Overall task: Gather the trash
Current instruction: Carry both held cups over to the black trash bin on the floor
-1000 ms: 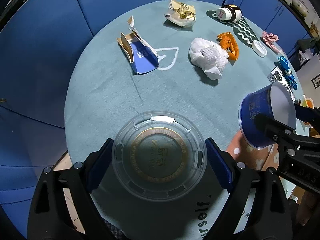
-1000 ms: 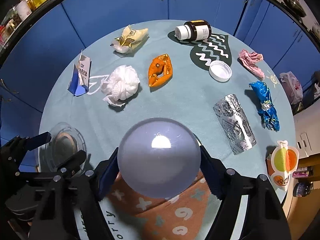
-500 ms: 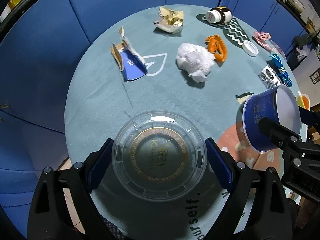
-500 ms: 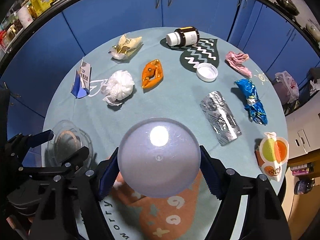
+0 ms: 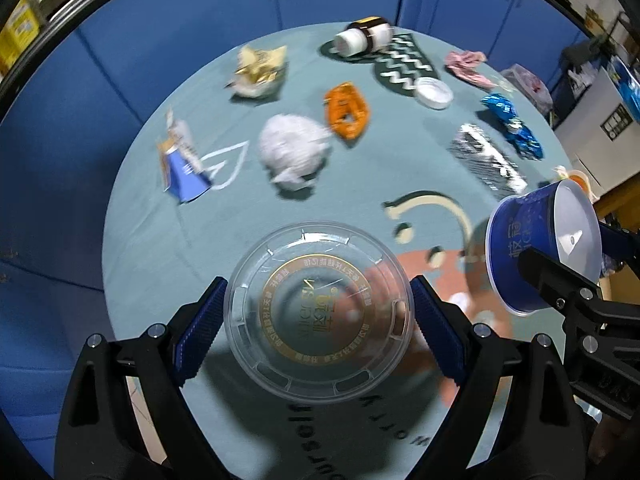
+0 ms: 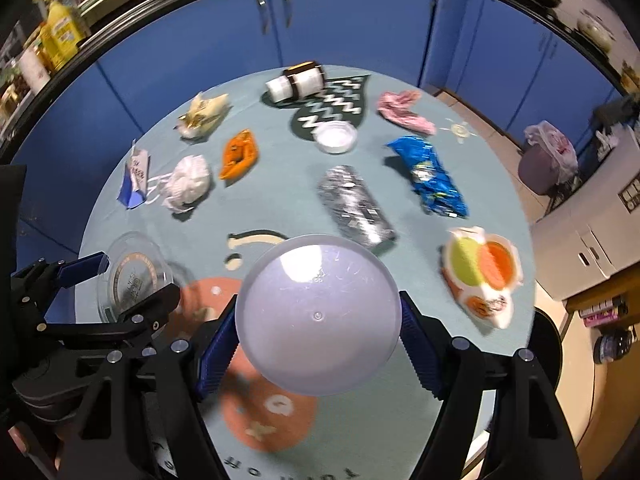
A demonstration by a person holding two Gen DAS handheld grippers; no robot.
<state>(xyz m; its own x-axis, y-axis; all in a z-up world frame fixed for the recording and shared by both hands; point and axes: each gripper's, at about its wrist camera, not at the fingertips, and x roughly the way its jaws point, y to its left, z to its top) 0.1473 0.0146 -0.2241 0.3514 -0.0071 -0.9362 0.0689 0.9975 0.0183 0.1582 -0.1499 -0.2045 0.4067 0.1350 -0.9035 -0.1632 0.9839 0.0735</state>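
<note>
Two tongs grip trash above a round teal counter (image 6: 288, 200) ringed by blue cabinets (image 6: 340, 28): left tongs (image 5: 318, 312) a gold-lettered clear lid (image 5: 318, 312), right tongs (image 6: 318, 316) a blue cup (image 5: 520, 256); lettering unreadable.

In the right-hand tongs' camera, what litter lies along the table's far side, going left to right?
Blue carton scrap → white tissue wad → orange wrapper → brown bottle → white lid → pink wrapper.

A round table (image 6: 400, 420) under a teal printed cloth carries a brown bottle (image 6: 298, 80), white cap (image 6: 335, 137), foil wrapper (image 6: 356, 206), blue wrapper (image 6: 434, 178) and crumpled tissue (image 6: 188, 184).
</note>
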